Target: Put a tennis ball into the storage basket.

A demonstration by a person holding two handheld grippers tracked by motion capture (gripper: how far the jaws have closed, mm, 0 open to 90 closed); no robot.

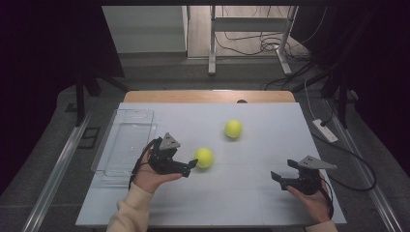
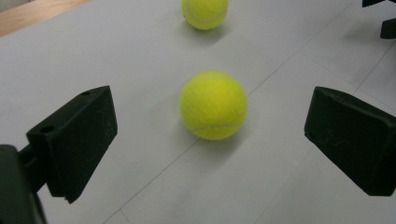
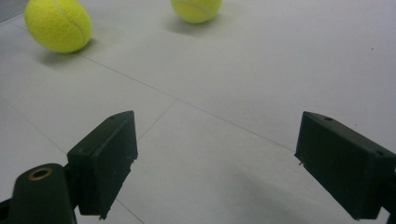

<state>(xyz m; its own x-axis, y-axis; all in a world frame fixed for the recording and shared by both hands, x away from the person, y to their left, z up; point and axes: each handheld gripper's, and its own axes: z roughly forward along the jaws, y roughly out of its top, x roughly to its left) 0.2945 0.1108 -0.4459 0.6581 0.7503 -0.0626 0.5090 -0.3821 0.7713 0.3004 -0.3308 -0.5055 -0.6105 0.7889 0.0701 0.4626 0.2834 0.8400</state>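
Two yellow tennis balls lie on the white table (image 1: pixel 232 203). The nearer ball (image 1: pixel 204 157) (image 2: pixel 214 105) (image 3: pixel 58 25) rests just in front of my left gripper (image 1: pixel 190 168) (image 2: pixel 210 140), which is open; the ball sits a little beyond the jaw tips, untouched. The farther ball (image 1: pixel 233 128) (image 2: pixel 204 11) (image 3: pixel 196 8) lies toward the table's middle back. My right gripper (image 1: pixel 282 169) (image 3: pixel 215 163) is open at the front right, jaws wide over bare table, well away from both balls. Its jaw tips show at the top right of the left gripper view (image 2: pixel 380 18).
A clear plastic bin (image 1: pixel 124 145) stands at the table's left edge, just left of my left hand. A wooden strip (image 1: pixel 208 96) runs along the table's far edge. Cables and a metal stand (image 1: pixel 251 43) are on the floor beyond.
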